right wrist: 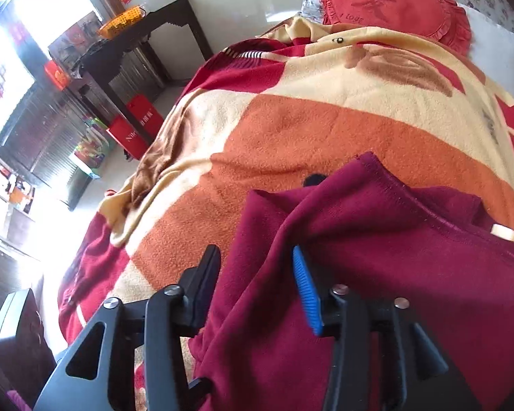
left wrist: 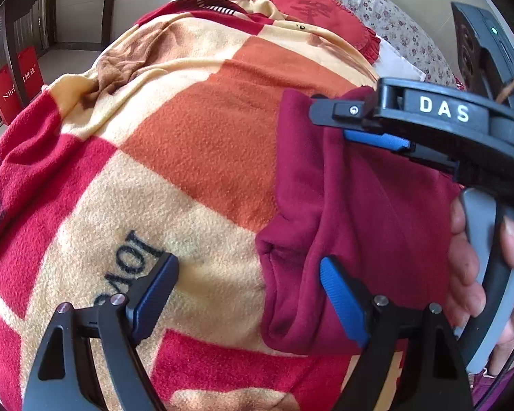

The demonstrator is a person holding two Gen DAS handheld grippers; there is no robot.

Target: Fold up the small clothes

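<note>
A small maroon fleece garment (left wrist: pixel 346 212) lies partly folded on a checked blanket (left wrist: pixel 188 157). My left gripper (left wrist: pixel 250 284) is open, its jaws straddling the garment's left folded edge just above the cloth. In the left wrist view my right gripper (left wrist: pixel 366 126) reaches in from the right over the garment's far edge. In the right wrist view my right gripper (right wrist: pixel 257 274) is open, with the garment (right wrist: pixel 394 267) bunched between and under its jaws; its raised fold points toward the blanket (right wrist: pixel 325 130).
A red heart-shaped cushion (right wrist: pixel 390 3) and a flowered pillow (left wrist: pixel 394 24) lie at the head of the bed. A dark wooden table (right wrist: pixel 144 41) and red bags (right wrist: pixel 133 130) stand on the floor to the left of the bed.
</note>
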